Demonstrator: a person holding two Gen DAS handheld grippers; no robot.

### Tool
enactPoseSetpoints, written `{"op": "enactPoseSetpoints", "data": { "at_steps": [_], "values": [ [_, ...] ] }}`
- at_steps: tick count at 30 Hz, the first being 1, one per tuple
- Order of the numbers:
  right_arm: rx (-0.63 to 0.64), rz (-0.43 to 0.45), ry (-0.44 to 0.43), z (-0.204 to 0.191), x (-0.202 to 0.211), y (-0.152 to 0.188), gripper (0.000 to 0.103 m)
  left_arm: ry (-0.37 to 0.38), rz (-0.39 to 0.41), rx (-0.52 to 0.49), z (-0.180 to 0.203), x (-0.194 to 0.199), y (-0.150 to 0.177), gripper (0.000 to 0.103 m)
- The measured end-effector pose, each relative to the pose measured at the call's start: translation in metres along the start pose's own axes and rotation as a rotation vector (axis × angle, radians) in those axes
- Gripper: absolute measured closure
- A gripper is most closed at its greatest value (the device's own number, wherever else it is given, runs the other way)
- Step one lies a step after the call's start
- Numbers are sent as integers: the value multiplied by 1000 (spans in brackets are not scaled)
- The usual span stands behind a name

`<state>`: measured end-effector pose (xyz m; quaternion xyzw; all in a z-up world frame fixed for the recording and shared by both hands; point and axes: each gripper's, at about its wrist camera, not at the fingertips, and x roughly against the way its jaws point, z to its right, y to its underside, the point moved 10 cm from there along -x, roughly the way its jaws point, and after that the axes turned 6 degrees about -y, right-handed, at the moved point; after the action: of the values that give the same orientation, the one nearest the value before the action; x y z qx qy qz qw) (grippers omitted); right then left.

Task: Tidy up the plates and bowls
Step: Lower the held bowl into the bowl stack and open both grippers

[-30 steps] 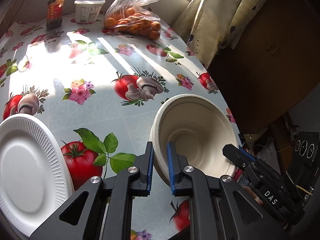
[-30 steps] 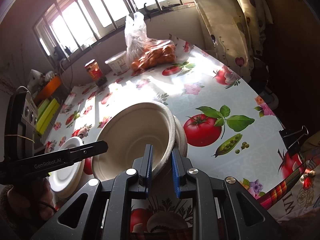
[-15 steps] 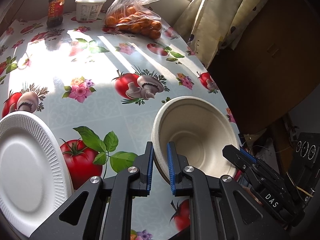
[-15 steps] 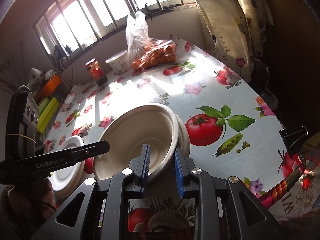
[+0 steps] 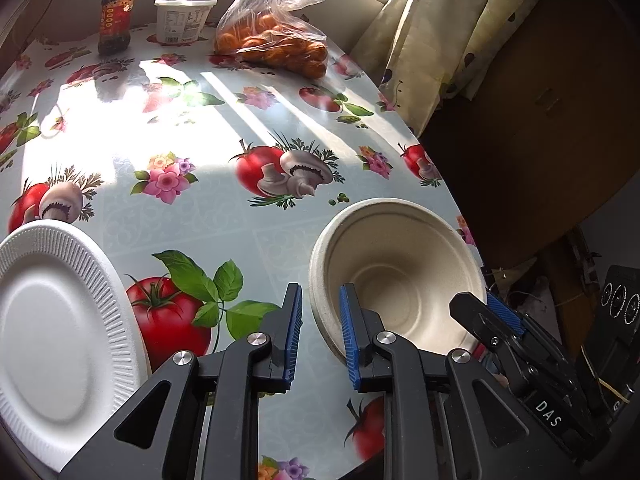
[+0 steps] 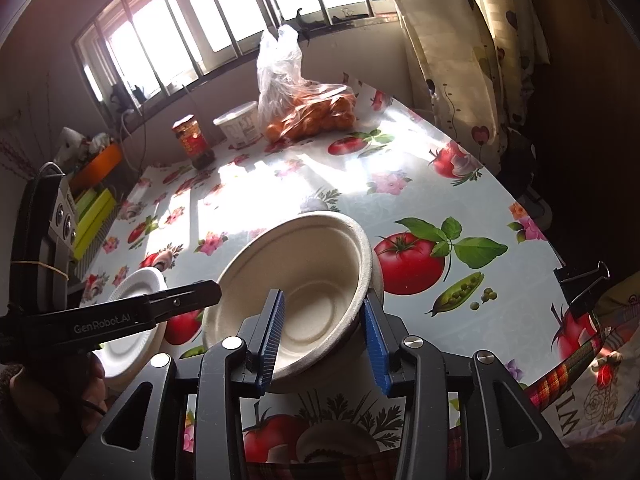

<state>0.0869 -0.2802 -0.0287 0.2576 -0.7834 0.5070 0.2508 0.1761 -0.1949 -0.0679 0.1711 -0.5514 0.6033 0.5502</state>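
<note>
One round table (image 5: 256,236) under a glossy oilcloth printed with tomatoes, mushrooms and flowers. One clear plastic bag of orange fruit (image 5: 276,36), one white lidded tub (image 5: 182,18) and one red-labelled glass jar (image 5: 116,16) at the far edge. One white ribbed foam plate (image 5: 60,340) at near left. Beige pulp-fibre bowls (image 5: 396,276) nested at the near right edge, apparently two, exact count unclear. Two grippers: left gripper (image 5: 320,334) opening narrowly astride the bowl rim, pads not pressing; right gripper (image 6: 324,336) opening wider, rim between its pads, untouched.
</note>
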Motion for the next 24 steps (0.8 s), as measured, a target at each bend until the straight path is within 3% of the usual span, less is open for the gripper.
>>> {"op": "enactPoseSetpoints", "data": {
  "at_steps": [6, 24],
  "values": [
    [2, 1, 5, 1, 0, 0, 63, -4, 6, 2, -2, 2, 0, 78],
    [12, 30, 40, 3, 12, -2, 59, -26, 34, -13, -4, 11, 2, 78]
  ]
}}
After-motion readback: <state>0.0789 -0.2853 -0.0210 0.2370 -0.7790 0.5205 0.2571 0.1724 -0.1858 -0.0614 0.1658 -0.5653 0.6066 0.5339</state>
